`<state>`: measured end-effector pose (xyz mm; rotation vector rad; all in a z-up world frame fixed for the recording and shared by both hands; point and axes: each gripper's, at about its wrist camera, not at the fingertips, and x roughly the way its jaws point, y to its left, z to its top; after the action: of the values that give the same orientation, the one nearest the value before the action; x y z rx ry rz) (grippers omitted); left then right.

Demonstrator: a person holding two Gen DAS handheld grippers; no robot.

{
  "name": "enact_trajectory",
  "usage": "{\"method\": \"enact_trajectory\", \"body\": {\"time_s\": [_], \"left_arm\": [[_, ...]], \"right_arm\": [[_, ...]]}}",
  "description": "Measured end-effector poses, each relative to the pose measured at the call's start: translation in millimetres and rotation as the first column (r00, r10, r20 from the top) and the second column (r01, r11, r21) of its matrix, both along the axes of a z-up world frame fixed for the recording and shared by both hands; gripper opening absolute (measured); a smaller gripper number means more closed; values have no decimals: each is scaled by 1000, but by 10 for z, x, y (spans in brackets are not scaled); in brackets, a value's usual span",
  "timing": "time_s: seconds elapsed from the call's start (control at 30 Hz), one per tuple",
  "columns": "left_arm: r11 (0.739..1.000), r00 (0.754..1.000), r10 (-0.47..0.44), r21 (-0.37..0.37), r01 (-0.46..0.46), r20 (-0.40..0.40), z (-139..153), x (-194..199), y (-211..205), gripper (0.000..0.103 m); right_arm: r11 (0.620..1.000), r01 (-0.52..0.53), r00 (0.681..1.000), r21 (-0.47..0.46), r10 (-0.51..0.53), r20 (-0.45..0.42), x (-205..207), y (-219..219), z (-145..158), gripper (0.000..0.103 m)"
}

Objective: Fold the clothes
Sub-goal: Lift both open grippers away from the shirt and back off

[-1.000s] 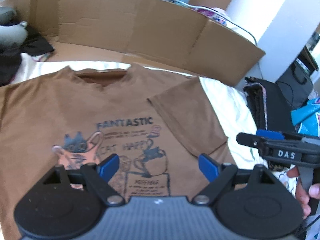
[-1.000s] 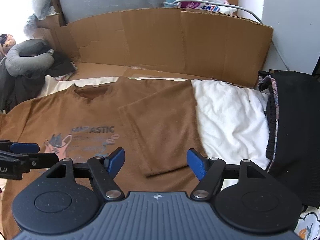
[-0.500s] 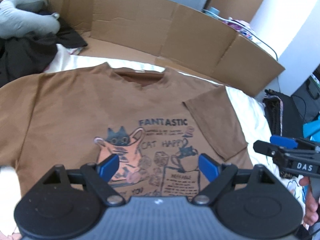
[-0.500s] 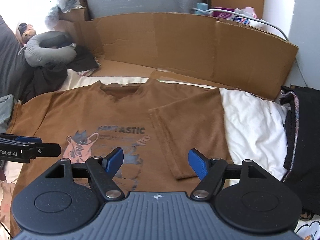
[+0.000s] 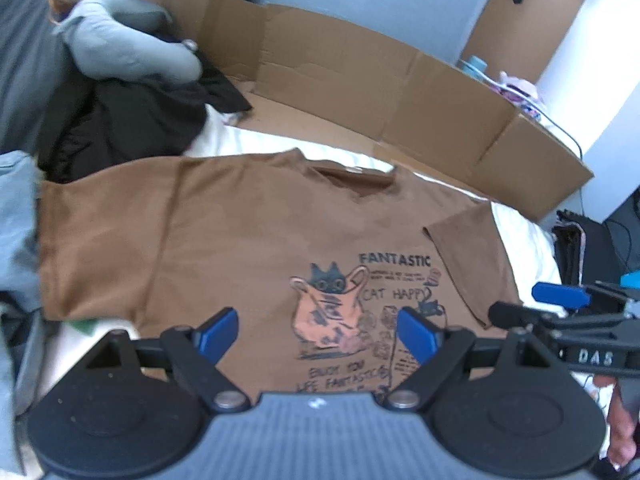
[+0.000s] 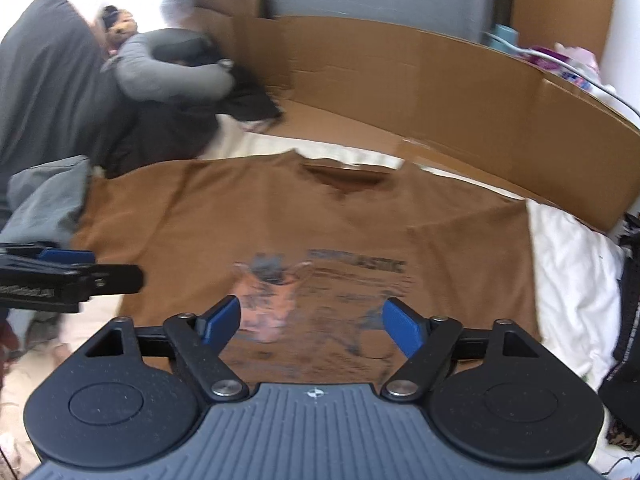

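Note:
A brown T-shirt with a cat print and the word FANTASTIC lies face up on a white sheet. Its right sleeve is folded inward over the body; its left sleeve lies spread flat. My left gripper hovers open above the shirt's lower half, nothing between its blue pads. My right gripper hangs over the print with its jaws opening and nothing between them. Each gripper shows at the edge of the other's view: the right gripper and the left gripper.
A cardboard wall stands behind the shirt. A grey neck pillow and dark clothes pile up at the back left, grey cloth beside the left sleeve. Black fabric lies at the right. A hand holds the right gripper.
Both grippers have swung left across the shirt and risen, so the unfolded left sleeve and the pile at the left have come into view. The right gripper's jaws have widened.

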<state>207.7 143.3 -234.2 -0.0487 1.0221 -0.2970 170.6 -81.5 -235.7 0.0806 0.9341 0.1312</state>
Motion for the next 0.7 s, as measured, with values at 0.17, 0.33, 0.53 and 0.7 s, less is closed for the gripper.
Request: {"method": "enact_trajectory", "body": {"time_s": [0.17, 0.33, 0.53, 0.7], "left_arm": [[999, 999, 50, 15, -50, -2, 142, -71, 228, 88], [996, 997, 83, 37, -82, -9, 325, -150, 450, 88], [992, 992, 118, 53, -116, -33, 566, -270, 750, 88], [986, 986, 163, 50, -162, -20, 787, -328, 1051, 88]], "right_arm": [[999, -48, 999, 10, 48, -9, -94, 351, 93, 84], [994, -108, 994, 28, 108, -23, -103, 563, 258, 86], [995, -94, 995, 22, 95, -19, -22, 621, 481, 89], [996, -86, 996, 36, 86, -1, 5, 665, 573, 89]]}}
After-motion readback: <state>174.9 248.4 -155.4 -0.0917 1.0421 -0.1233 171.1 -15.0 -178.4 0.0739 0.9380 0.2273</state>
